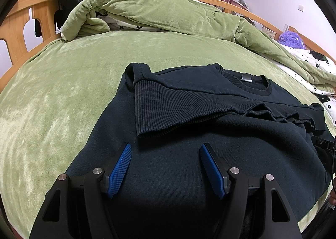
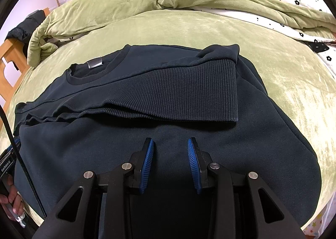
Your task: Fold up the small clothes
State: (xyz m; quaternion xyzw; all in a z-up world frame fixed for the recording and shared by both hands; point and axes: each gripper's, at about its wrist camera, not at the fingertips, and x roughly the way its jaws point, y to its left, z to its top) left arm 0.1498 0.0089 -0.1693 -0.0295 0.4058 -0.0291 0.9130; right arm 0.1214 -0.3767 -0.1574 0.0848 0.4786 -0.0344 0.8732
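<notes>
A dark navy sweatshirt (image 1: 189, 155) lies on the green bed cover (image 1: 52, 102); it also shows in the right wrist view (image 2: 147, 134). Its ribbed hem band (image 1: 168, 104) is folded up over the body toward the round collar (image 1: 260, 87) with a grey label (image 1: 246, 77). The band (image 2: 178, 96), collar (image 2: 88, 75) and label (image 2: 94, 63) show in the right wrist view too. My left gripper (image 1: 166, 148) is open and empty just above the sweatshirt's near part. My right gripper (image 2: 170, 142) is open and empty above the same cloth, below the ribbed band.
A bunched green quilt (image 1: 157, 12) with a white flowered lining lies across the far side of the bed. A wooden bed frame (image 1: 19, 29) with dark clothes hung on it is at left. A purple plush (image 1: 290, 38) sits far right. Striped curtains hang behind.
</notes>
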